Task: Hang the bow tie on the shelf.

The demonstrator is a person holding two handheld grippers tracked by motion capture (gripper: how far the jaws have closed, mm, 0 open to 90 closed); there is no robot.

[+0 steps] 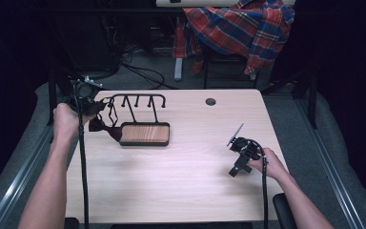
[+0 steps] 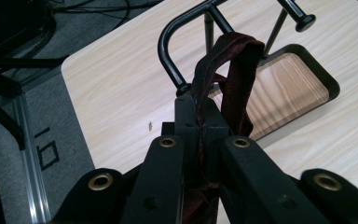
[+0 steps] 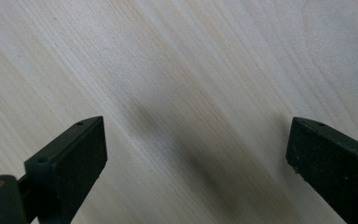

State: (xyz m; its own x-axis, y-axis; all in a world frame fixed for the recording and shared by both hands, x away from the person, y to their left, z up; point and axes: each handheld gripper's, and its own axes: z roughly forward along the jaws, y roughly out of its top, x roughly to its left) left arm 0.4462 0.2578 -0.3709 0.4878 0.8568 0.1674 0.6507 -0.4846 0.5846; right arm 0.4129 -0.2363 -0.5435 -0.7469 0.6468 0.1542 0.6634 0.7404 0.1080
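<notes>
Two tongs held over a pale wooden surface (image 1: 190, 171). Left tongs (image 2: 200, 123), at upper left of the high view, clamped on a dark red bow tie (image 2: 228, 79), strap looped up beside the end hook of a black rack (image 1: 140, 117) with a wooden base. Right tongs (image 3: 196, 154), at lower right, spread wide apart above bare wood, gripping nothing. Plaid cloth (image 1: 240, 26) draped over a chair at top.

- Our left gripper (image 2: 199, 126) is raised at the table's far left, jaws clamped together.
- Our right gripper (image 3: 196, 158) points down, jaws spread wide.
</notes>
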